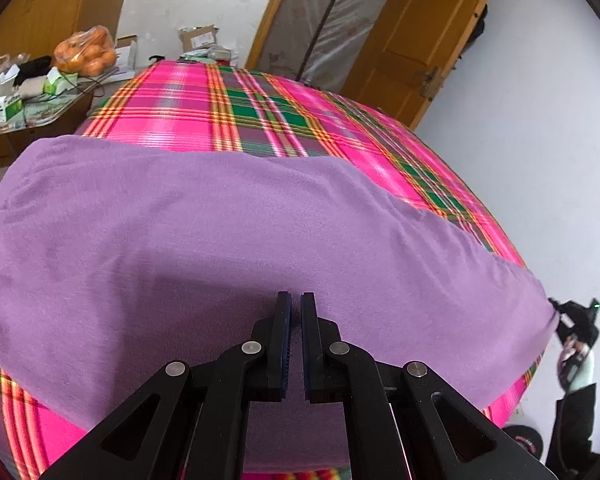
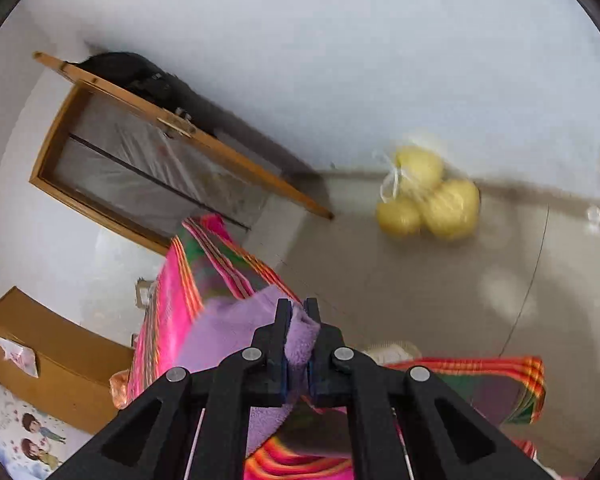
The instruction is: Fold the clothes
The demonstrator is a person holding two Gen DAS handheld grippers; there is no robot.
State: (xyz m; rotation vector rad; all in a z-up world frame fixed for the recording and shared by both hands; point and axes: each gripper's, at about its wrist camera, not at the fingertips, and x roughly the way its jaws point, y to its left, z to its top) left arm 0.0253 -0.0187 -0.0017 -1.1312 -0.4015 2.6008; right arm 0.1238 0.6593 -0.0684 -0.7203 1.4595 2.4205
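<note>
We see the purple cloth (image 1: 236, 236) spread wide across the bed, covering the pink, green and orange plaid sheet (image 1: 260, 112) from about 9 o'clock to 3 o'clock in the left wrist view. Our left gripper (image 1: 296, 300) sits low at 6 o'clock over the near part of the cloth, its 2 fingers drawn close with only a thin slit between them; we cannot tell whether any fabric is caught there. At 3 to 4 o'clock of that view the cloth's far corner runs out to our right gripper (image 1: 560, 314), with a hand (image 1: 578, 364) behind it. In the right wrist view the right gripper (image 2: 298, 308) is closed on a bunched fold of the purple cloth (image 2: 300, 340), which fills the gap between the fingers and trails off toward 7 o'clock over the plaid sheet (image 2: 168, 300). Beyond the bed, at 10 o'clock in the left view, a cluttered side table (image 1: 40, 116) holds a bag of oranges (image 1: 86, 54) and small boxes. In the right view a bag of yellow fruit (image 2: 428, 192) lies on the floor at 1 o'clock, blurred, and a wooden door (image 2: 204, 140) stands at 10 o'clock.
</note>
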